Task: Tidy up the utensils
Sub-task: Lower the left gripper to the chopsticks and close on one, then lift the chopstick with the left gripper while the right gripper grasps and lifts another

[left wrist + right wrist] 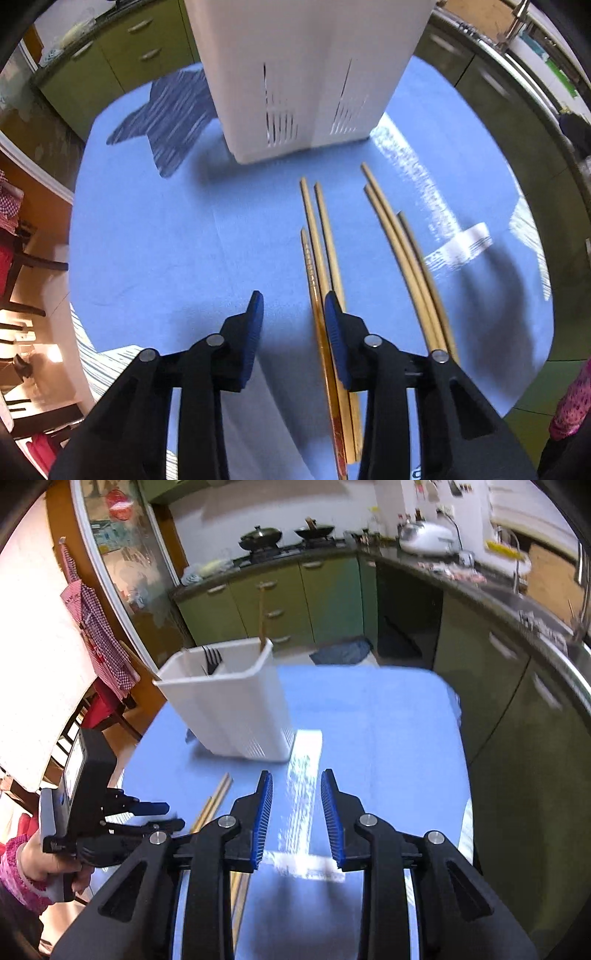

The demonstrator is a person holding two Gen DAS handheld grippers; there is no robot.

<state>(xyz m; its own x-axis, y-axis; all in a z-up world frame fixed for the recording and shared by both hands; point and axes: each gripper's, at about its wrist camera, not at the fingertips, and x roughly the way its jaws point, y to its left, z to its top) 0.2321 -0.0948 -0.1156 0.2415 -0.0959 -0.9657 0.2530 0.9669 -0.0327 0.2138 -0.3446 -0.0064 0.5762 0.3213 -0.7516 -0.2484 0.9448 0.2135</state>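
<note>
A white utensil holder (303, 74) stands on the blue tablecloth (166, 240); in the right wrist view (232, 709) it holds a black fork (212, 657) and a wooden chopstick (262, 616). Several wooden chopsticks (321, 236) lie on the cloth in front of it, with a second bundle (402, 243) further right. My left gripper (293, 306) is open and empty, low over the cloth, its right finger next to the nearer chopsticks. It also shows in the right wrist view (162, 816). My right gripper (295, 786) is open and empty above the cloth.
The table edge curves off on all sides. Green kitchen cabinets (295, 594) and a counter with pans stand behind. A chair with a red checked cloth (99, 635) is at the left. A chopstick pair (214, 801) lies left of my right gripper.
</note>
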